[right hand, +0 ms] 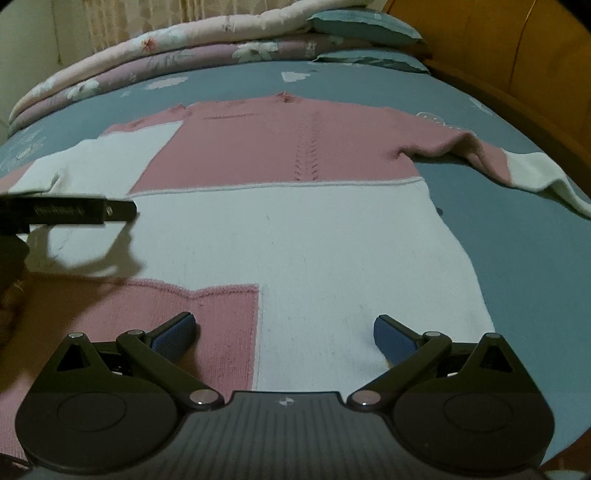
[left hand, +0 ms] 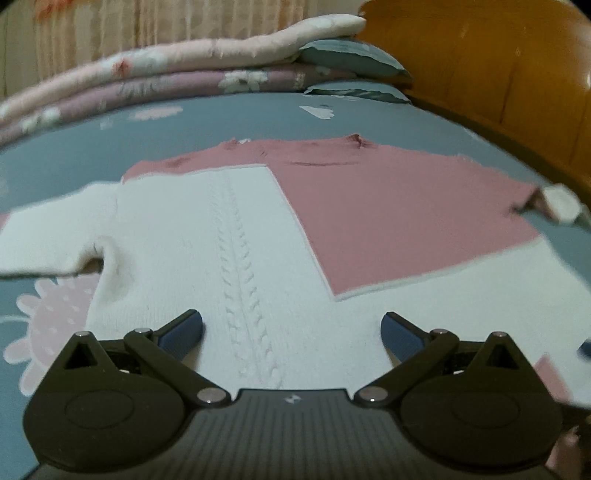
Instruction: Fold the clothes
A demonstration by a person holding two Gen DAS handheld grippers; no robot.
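Note:
A pink and white knitted sweater (left hand: 258, 236) lies flat on the bed, neck away from me, both sleeves spread out. My left gripper (left hand: 291, 328) hovers open over the white cable-knit panel near the hem, nothing between its blue pads. In the right wrist view the same sweater (right hand: 303, 236) fills the middle. My right gripper (right hand: 284, 332) is open above the hem, where a pink patch meets the white panel. The left gripper's black body (right hand: 70, 212) reaches in from the left edge above the sweater. The right sleeve (right hand: 517, 166) trails to the right.
The grey-blue bedsheet (right hand: 517, 266) has pink flower prints. Folded quilts (right hand: 184, 48) and pillows (right hand: 365, 26) are stacked at the far side. A wooden headboard (left hand: 498, 74) curves along the right, close to the right sleeve.

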